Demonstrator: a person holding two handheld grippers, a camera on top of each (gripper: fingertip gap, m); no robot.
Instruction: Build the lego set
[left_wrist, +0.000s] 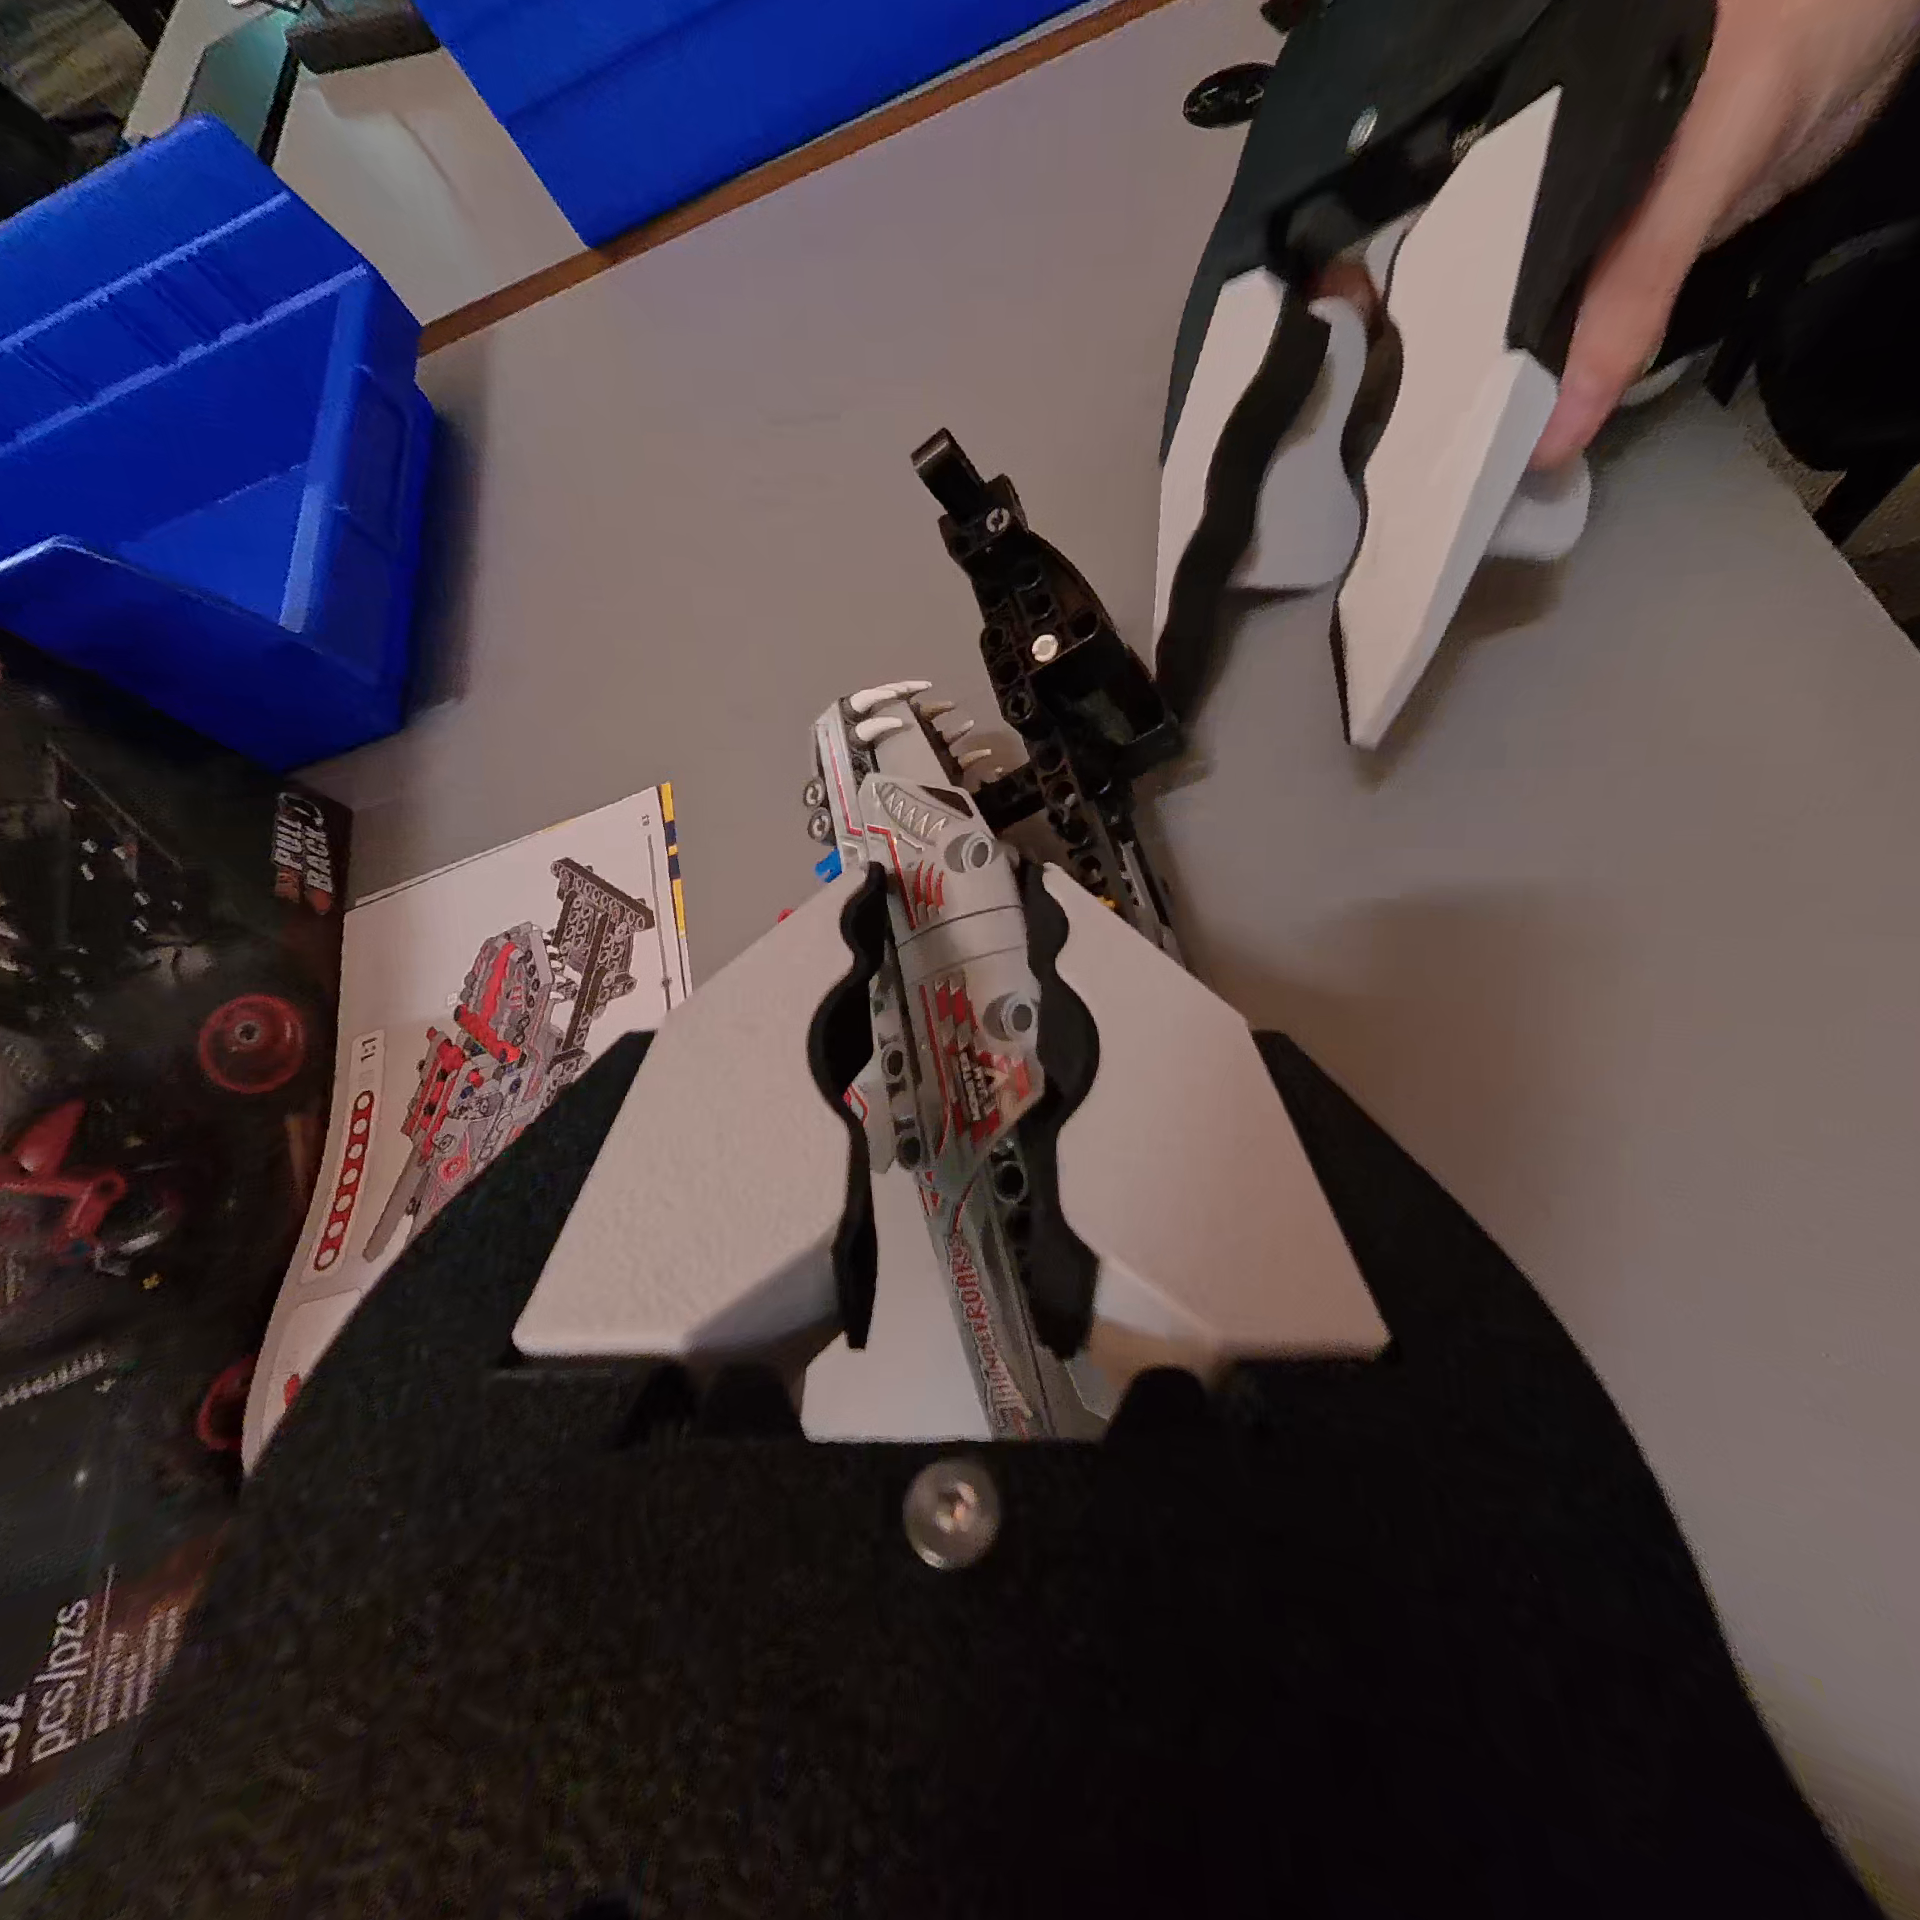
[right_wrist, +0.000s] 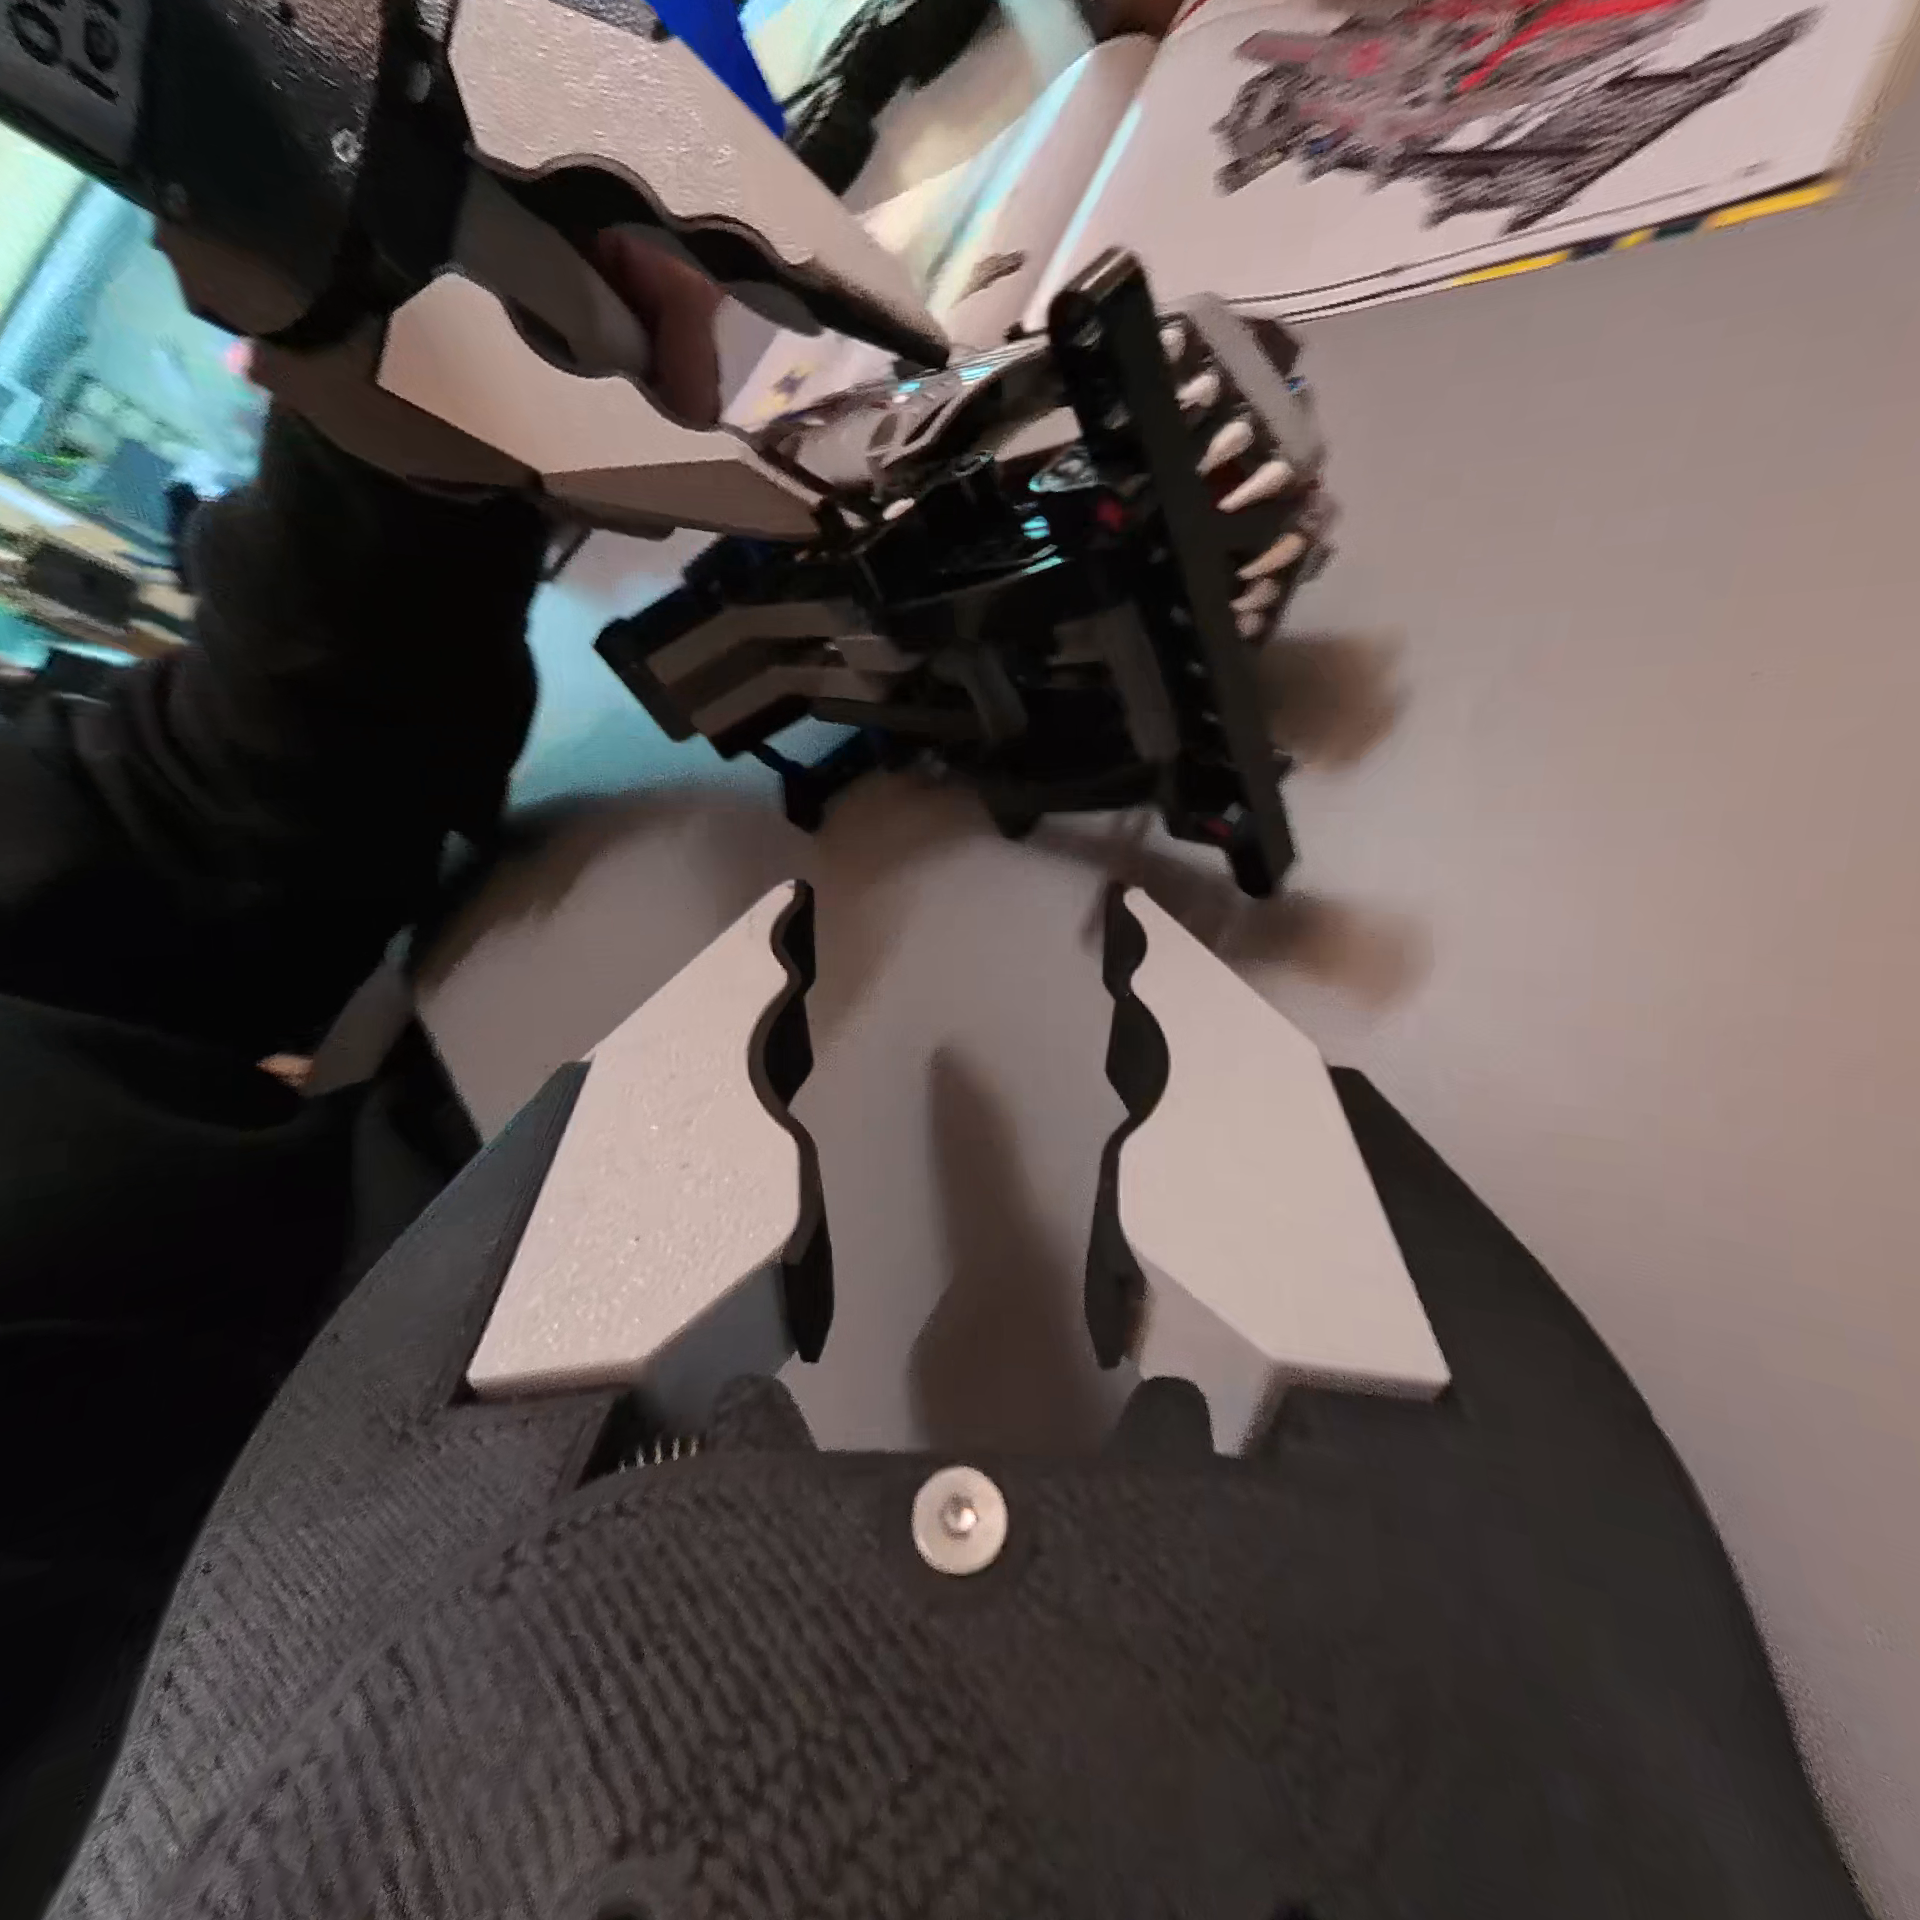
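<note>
Your left claw is clamped on the grey, toothed lego model, held low over the grey tabletop. Your right claw hangs apart, fingers spread and holding nothing, pointed toward the model. Blue bins sit beyond the instruction booklet; I cannot tell their contents.

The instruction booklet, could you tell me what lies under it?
The booklet lies on the grey table, its left edge overlapping the dark box. The left gripper hides its near corner.
</note>
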